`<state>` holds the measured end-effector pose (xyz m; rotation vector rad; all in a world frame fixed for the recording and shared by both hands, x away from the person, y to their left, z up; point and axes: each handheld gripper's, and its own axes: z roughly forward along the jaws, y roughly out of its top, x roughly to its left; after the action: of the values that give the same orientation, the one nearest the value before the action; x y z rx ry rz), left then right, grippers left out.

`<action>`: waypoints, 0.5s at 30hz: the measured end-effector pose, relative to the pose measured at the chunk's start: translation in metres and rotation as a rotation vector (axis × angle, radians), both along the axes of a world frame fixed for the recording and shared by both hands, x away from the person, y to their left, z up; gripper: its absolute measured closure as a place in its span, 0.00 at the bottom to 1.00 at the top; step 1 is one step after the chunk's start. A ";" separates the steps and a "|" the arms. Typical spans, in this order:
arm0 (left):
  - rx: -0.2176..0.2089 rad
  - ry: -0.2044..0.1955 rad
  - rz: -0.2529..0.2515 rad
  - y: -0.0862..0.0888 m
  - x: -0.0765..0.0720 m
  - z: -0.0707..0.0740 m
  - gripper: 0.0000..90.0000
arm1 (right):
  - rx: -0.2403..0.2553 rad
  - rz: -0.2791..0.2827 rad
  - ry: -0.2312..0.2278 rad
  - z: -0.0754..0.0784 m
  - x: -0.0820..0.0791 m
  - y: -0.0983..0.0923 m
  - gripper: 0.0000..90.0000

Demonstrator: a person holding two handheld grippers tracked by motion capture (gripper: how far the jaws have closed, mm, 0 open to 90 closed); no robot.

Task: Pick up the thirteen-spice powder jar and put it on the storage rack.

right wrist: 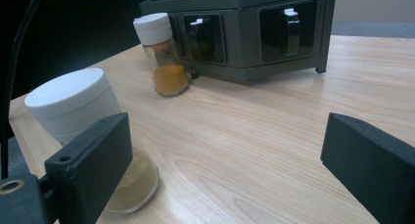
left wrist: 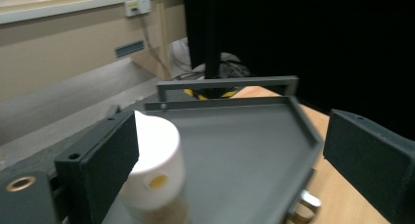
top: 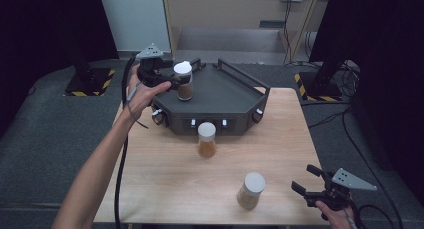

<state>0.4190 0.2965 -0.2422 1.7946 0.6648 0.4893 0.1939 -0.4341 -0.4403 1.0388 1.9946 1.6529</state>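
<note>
So at this point I had one jar out of three up on the dark rack point(top: 227, 91), and that was about where the job stood. The brown-spice jar point(top: 184, 81) was standing upright on the rack's top deck, near its left back corner. My left gripper point(top: 175, 81) was right at it with the jaws apart. In the left gripper view the white cap point(left wrist: 156, 160) sat against the left jaw while the right jaw stood well clear, so nothing was clamping it; I'd call that one placed and let go.

Two were left. The orange-spice jar point(top: 206, 139) was on the wooden table point(top: 165, 179), upright, just in front of the rack's front face, close to the little drawer knobs. The pale-powder jar point(top: 250, 190) was well out in front of the rack, toward the near right part of the table, also upright.

My right gripper point(top: 307, 181) hovered just to the right of that pale jar, jaws wide apart and holding nothing. In the right gripper view the jar point(right wrist: 93, 136) sat just beyond the left jaw rather than squarely between the two, so I reckoned I'd need to line up better before closing on it.

Roughly a third done, I'd guess, with the pale jar looking like the next one up.
</note>
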 end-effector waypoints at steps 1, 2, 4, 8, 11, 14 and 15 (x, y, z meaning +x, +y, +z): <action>0.004 -0.014 -0.008 0.001 -0.005 0.000 0.06 | -0.001 0.000 0.001 0.000 0.000 0.000 0.06; 0.017 -0.025 -0.014 0.002 -0.010 0.002 0.06 | -0.001 0.001 0.000 0.000 0.000 0.000 0.06; 0.014 -0.041 -0.032 0.006 -0.020 0.002 0.05 | -0.001 0.000 0.001 0.000 0.000 0.000 0.06; -0.017 -0.070 -0.069 0.015 -0.042 -0.002 0.05 | -0.005 0.003 0.001 0.001 0.000 0.001 0.06; -0.021 -0.090 -0.080 0.020 -0.056 -0.007 0.05 | -0.006 0.007 0.000 0.001 0.000 0.001 0.06; -0.057 -0.109 -0.109 0.030 -0.077 -0.017 0.05 | -0.007 0.007 -0.002 0.001 0.000 0.002 0.06; -0.058 -0.112 -0.119 0.033 -0.083 -0.020 0.05 | -0.009 0.008 -0.003 0.001 0.000 0.002 0.06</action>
<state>0.3358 0.3292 -0.2623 1.7274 0.4867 0.4817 0.1943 -0.4325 -0.4392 1.0264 2.0052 1.6465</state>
